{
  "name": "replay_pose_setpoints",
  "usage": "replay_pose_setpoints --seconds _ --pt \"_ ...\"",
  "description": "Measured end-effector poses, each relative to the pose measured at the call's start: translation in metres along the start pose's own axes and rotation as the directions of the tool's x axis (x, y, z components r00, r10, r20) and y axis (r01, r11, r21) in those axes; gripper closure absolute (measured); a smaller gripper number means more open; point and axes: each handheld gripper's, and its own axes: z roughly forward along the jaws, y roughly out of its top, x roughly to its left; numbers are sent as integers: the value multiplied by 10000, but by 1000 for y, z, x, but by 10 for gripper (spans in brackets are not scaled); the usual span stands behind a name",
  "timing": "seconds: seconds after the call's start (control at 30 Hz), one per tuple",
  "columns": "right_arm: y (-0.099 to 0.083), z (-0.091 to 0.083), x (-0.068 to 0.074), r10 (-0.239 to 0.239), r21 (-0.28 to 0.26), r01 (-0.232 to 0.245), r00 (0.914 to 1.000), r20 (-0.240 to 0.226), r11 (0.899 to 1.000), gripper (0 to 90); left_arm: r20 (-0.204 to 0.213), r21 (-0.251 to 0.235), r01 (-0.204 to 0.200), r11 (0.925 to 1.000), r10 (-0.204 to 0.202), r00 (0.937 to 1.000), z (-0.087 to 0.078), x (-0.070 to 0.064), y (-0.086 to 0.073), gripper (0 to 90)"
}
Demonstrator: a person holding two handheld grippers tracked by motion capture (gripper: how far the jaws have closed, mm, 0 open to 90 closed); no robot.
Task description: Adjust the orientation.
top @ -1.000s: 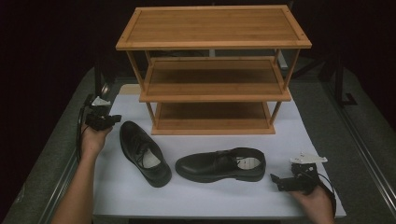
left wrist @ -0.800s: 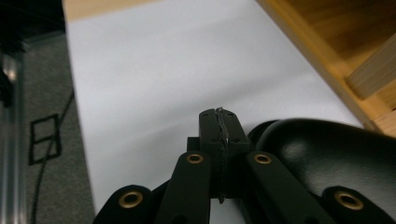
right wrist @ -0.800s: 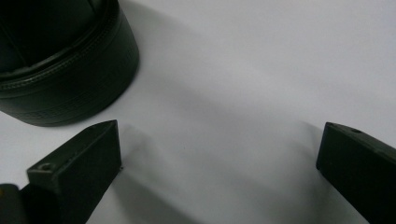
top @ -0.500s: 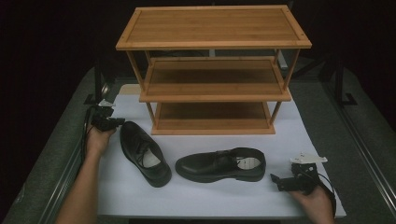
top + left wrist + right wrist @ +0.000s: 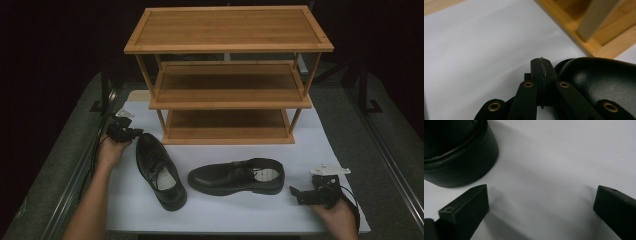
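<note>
Left gripper (image 5: 131, 133), jaws pressed together, sits at ten o'clock beside the left shoe (image 5: 159, 170) and should spread before pinching its toe; right gripper (image 5: 301, 195), jaws spread wide, waits at the right shoe (image 5: 235, 176)'s heel, four o'clock.

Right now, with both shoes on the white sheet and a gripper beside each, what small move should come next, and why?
Probably ease the right gripper forward so its jaws straddle the heel of the right-hand shoe. They stand wide open and empty, with the heel just ahead of them, untouched. The left gripper is pressed shut beside the left-hand shoe and would have to open first. The wooden rack holds nothing.
</note>
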Motion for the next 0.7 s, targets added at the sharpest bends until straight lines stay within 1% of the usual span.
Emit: replay_pose_setpoints --seconds 0.03,0.1,0.13,0.17,0.2,0.23,0.3,0.33,0.37,0.43,0.5,0.53,0.57,0.63,0.67,0.7 --pt "0 0 0 -2 -1 2 10000 0 10000 0 121 -71 -69 10000 70 9999 0 -5 0 900" --pt "0 0 0 -2 -2 2 10000 0 10000 0 204 -109 -81 9999 84 9998 0 -7 -1 900" --pt "0 0 0 0 -1 0 10000 -1 10000 0 370 -176 -169 9997 175 9992 1 -12 -1 900" --pt "0 0 0 0 -1 0 10000 -1 10000 0 370 -176 -169 9997 175 9992 1 -12 -1 900" --pt "0 0 0 -2 0 2 10000 1 10000 0 388 -228 -241 9995 249 9989 1 -16 -1 900" --pt "0 0 0 -4 0 4 10000 4 10000 0 513 -256 -303 9992 316 9982 1 -19 -1 900" --pt "0 0 0 -3 2 3 10000 3 10000 0 579 -247 -359 9990 373 9976 2 -21 0 900" --pt "0 0 0 -5 3 5 10000 3 10000 0 460 -212 -473 9987 483 9978 1 -23 0 900" --pt "0 0 0 -5 3 5 10000 3 10000 0 460 -212 -473 9987 483 9978 1 -23 0 900" --pt "0 0 0 -10 -1 10 10000 6 10000 0 538 -190 -248 9995 258 9982 -4 -21 -2 900" --pt "0 0 0 -6 -4 6 10000 4 10000 0 450 -222 -106 9997 116 9989 -13 -22 -7 900" --pt "0 0 0 -4 -6 4 10000 1 10000 0 397 -201 -23 9998 31 9992 -23 -23 -13 900" --pt "0 0 0 -4 -6 4 10000 1 10000 0 397 -201 -23 9998 31 9992 -23 -23 -13 900" --pt "0 0 0 -8 -4 8 10000 6 10000 0 437 -290 102 9995 -90 9990 -36 -28 -22 900" --pt "0 0 0 -9 -2 9 10000 7 10000 0 488 -296 133 9995 -118 9987 -45 -33 -30 900" --pt "0 0 0 -9 -2 9 10000 7 10000 0 488 -296 133 9995 -118 9987 -45 -33 -30 900"
